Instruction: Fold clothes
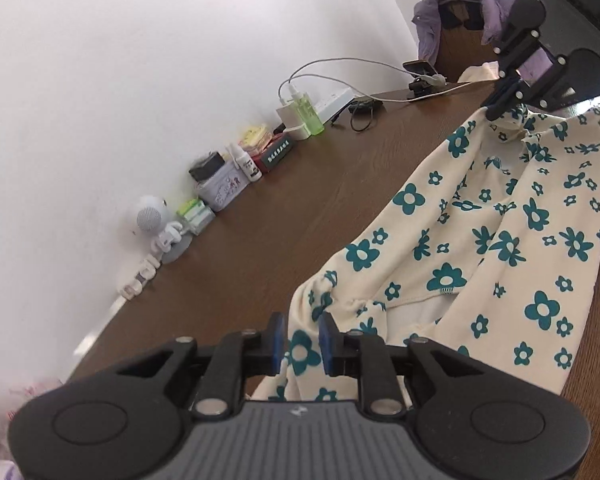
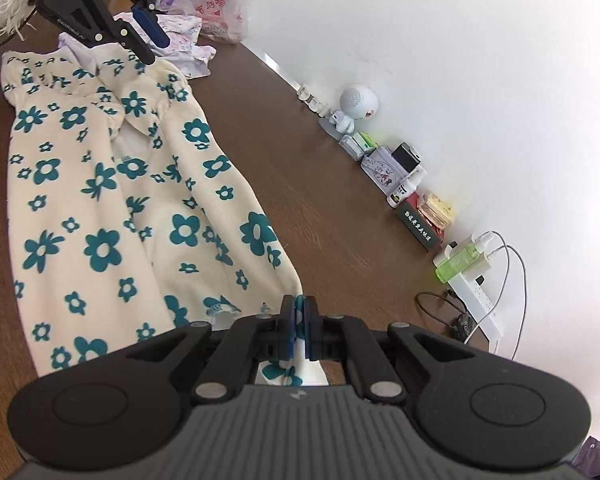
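Cream fabric printed with teal flowers sits right between your left gripper's (image 1: 300,344) blue pads (image 1: 277,344); the jaws stand apart with a clear gap, so they are loose around the cloth rather than pinching it. Your right gripper (image 2: 299,332) is clamped tight on the opposite end of the same garment (image 2: 112,216), a fold of it squeezed between the pads. The garment lies stretched along the brown wooden table (image 2: 340,216), spread between your two grippers, with a flap turned over near its middle. Beyond it, along the white wall (image 2: 440,60), stands a row of small things: a white round-headed figurine (image 2: 354,106), a few boxes, a small white bottle (image 2: 404,188), a green bottle (image 2: 458,264) and a white power strip (image 2: 480,304) with cables. At the far end, from the right wrist view, more pale clothes (image 2: 188,40) lie heaped. From the left wrist view, a purple jacket (image 1: 452,12) hangs over a chair back.
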Available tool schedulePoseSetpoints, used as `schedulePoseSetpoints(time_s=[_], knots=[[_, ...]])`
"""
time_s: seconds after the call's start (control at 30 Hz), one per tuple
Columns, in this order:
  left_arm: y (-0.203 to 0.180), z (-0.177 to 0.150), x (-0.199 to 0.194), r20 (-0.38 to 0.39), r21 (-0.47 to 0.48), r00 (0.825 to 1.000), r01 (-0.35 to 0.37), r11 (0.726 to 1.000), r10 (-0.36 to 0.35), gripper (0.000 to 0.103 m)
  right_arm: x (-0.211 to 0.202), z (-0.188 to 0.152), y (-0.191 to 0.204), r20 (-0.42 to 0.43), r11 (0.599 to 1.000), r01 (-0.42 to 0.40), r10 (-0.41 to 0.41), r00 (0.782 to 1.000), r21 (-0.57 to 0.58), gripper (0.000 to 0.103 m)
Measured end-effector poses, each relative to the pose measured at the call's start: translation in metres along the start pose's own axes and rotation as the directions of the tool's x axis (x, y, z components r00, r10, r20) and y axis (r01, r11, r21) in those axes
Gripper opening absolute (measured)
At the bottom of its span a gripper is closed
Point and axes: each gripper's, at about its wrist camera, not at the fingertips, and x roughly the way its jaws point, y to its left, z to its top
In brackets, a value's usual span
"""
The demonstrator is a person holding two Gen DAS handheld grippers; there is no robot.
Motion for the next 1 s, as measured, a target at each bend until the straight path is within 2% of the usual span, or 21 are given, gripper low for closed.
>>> schedulePoseSetpoints(time_s=[0.07, 0.17, 0.2, 0.37, 0.43, 0.47, 0.5, 0.53, 0.6, 0.67, 0.73, 0.8, 0.87, 0.93, 1.0], knots=[[0.011, 0.005, 0.010, -0.016, -0.072, 1.000, 0.023, 0.997, -0.024, 0.021, 0.009, 0.004, 0.000, -0.015, 1.000, -0.004, 0.004, 1.000, 0.008, 0.003], [0.027, 0.012, 0.028, -0.044, -0.160, 0.996, 0.068, 0.985, -0.076, 0.050, 0.019, 0.008, -0.006, -0.026, 0.999, -0.013, 0.014, 1.000, 0.043, 0.003], [0.031, 0.014, 0.036, -0.057, -0.176, 0.993, 0.091, 0.980, -0.103, 0.055, 0.022, 0.008, -0.008, -0.029, 0.998, -0.020, 0.022, 0.999, 0.052, 0.003], [0.053, 0.026, 0.077, -0.116, -0.259, 0.964, 0.202, 0.945, -0.238, 0.054, 0.038, 0.007, -0.019, -0.052, 0.995, -0.048, 0.053, 0.997, 0.091, 0.003], [0.052, 0.022, 0.092, -0.145, -0.242, 0.950, 0.238, 0.941, -0.277, 0.048, 0.047, 0.006, -0.021, -0.064, 0.994, -0.052, 0.059, 0.996, 0.099, 0.003], [0.054, 0.020, 0.097, -0.147, -0.254, 0.942, 0.258, 0.932, -0.301, 0.028, 0.050, 0.005, -0.021, -0.067, 0.994, -0.052, 0.059, 0.996, 0.099, 0.003], [0.055, 0.017, 0.102, -0.149, -0.266, 0.934, 0.277, 0.923, -0.324, 0.003, 0.054, 0.004, -0.021, -0.070, 0.994, -0.052, 0.059, 0.996, 0.098, 0.003], [0.054, 0.017, 0.102, -0.139, -0.262, 0.937, 0.276, 0.925, -0.319, 0.004, 0.057, 0.003, -0.022, -0.071, 0.993, -0.051, 0.059, 0.996, 0.104, 0.003], [0.050, 0.016, 0.093, -0.092, -0.216, 0.959, 0.244, 0.945, -0.268, 0.004, 0.062, 0.000, -0.024, -0.074, 0.992, -0.051, 0.060, 0.995, 0.119, 0.003], [0.047, 0.016, 0.079, -0.025, -0.205, 0.983, 0.175, 0.963, -0.184, 0.004, 0.064, -0.001, -0.026, -0.080, 0.990, -0.038, 0.049, 0.996, 0.135, 0.003], [0.044, 0.015, 0.065, 0.040, -0.201, 0.994, 0.109, 0.974, -0.103, 0.004, 0.064, -0.002, -0.027, -0.083, 0.988, -0.023, 0.036, 0.996, 0.150, 0.003], [0.039, 0.014, 0.052, 0.076, -0.197, 0.995, 0.072, 0.978, -0.058, 0.004, 0.058, -0.002, -0.026, -0.064, 0.987, -0.015, 0.025, 0.998, 0.158, 0.003], [0.029, 0.011, 0.039, 0.089, -0.154, 0.996, 0.045, 0.987, -0.032, 0.004, 0.048, -0.002, -0.025, -0.042, 0.986, -0.007, 0.014, 0.999, 0.168, 0.003], [0.010, 0.006, 0.021, 0.116, -0.040, 0.993, -0.005, 0.999, 0.009, 0.005, 0.034, -0.004, -0.019, -0.011, 0.987, -0.007, 0.009, 1.000, 0.161, 0.003], [-0.011, -0.005, 0.001, 0.142, 0.071, 0.990, -0.033, 0.997, 0.023, 0.005, 0.013, -0.010, -0.006, 0.024, 0.993, -0.012, 0.009, 1.000, 0.119, 0.003]])
